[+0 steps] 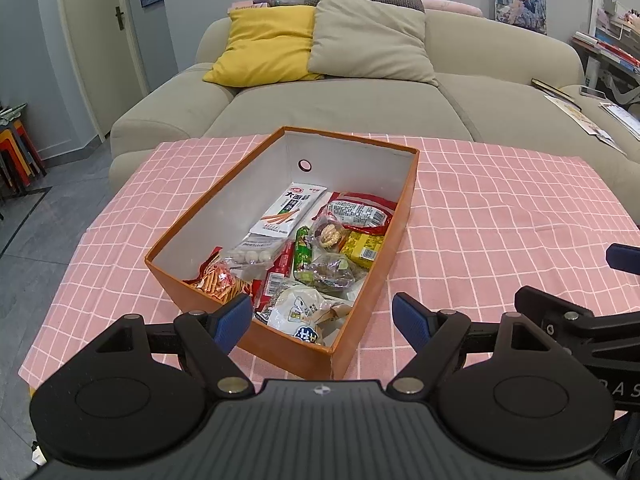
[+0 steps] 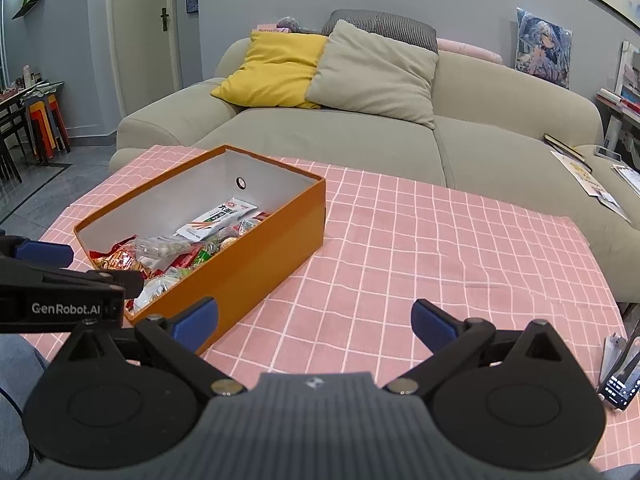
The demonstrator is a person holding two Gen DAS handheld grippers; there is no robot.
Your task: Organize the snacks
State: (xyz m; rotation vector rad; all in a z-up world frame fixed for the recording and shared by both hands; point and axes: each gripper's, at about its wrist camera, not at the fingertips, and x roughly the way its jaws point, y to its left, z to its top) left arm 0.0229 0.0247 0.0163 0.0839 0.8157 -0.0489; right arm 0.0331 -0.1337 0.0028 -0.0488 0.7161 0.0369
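Note:
An orange cardboard box (image 1: 362, 300) with a white inside sits on the pink checked tablecloth (image 1: 500, 216). Several snack packets fill its near half, among them a white stick-snack packet (image 1: 290, 210), a red packet (image 1: 360, 210) and a white bag (image 1: 300, 308). My left gripper (image 1: 322, 318) is open and empty, just above the box's near corner. In the right wrist view the box (image 2: 256, 256) lies to the left. My right gripper (image 2: 314, 320) is open and empty over bare cloth beside the box. The left gripper's tool (image 2: 60, 276) shows at the left edge there.
A beige sofa (image 1: 360, 100) with a yellow cushion (image 1: 264, 46) and a beige cushion (image 1: 370, 40) stands behind the table. A phone on a stand (image 2: 620, 376) sits at the table's right edge. Stacked stools (image 2: 44, 128) stand at far left.

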